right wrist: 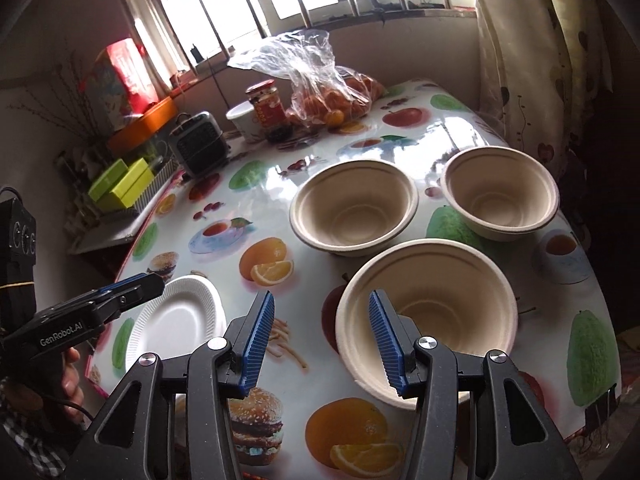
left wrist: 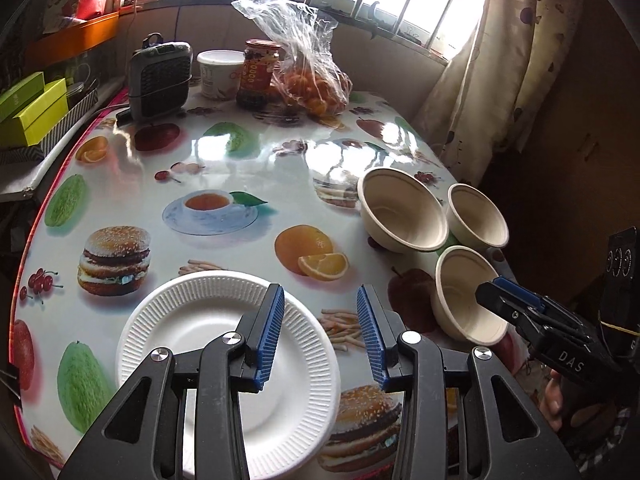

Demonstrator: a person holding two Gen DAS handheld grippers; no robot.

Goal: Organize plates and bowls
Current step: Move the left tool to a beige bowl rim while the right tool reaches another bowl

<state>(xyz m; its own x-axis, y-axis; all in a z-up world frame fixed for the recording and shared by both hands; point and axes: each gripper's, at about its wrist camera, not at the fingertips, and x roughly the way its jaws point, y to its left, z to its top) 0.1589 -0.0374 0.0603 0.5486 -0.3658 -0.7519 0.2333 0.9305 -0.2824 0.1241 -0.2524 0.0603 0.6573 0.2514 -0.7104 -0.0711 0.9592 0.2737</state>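
A white paper plate (left wrist: 208, 344) lies on the fruit-print table near its front edge; it also shows in the right wrist view (right wrist: 176, 320). Three beige paper bowls stand upright at the right: a near one (left wrist: 464, 292) (right wrist: 440, 304), a far left one (left wrist: 404, 208) (right wrist: 356, 208) and a far right one (left wrist: 478, 216) (right wrist: 500, 196). My left gripper (left wrist: 320, 336) is open, its left finger over the plate's right part. My right gripper (right wrist: 322, 344) is open, its right finger over the near bowl's left rim.
At the table's far end stand a small black heater (left wrist: 160, 76), a white tub (left wrist: 220, 72), a red-labelled jar (left wrist: 258, 76) and a plastic bag of oranges (left wrist: 312, 76). Green boxes (left wrist: 32, 108) sit on a shelf at the left. A curtain (left wrist: 492, 80) hangs at the right.
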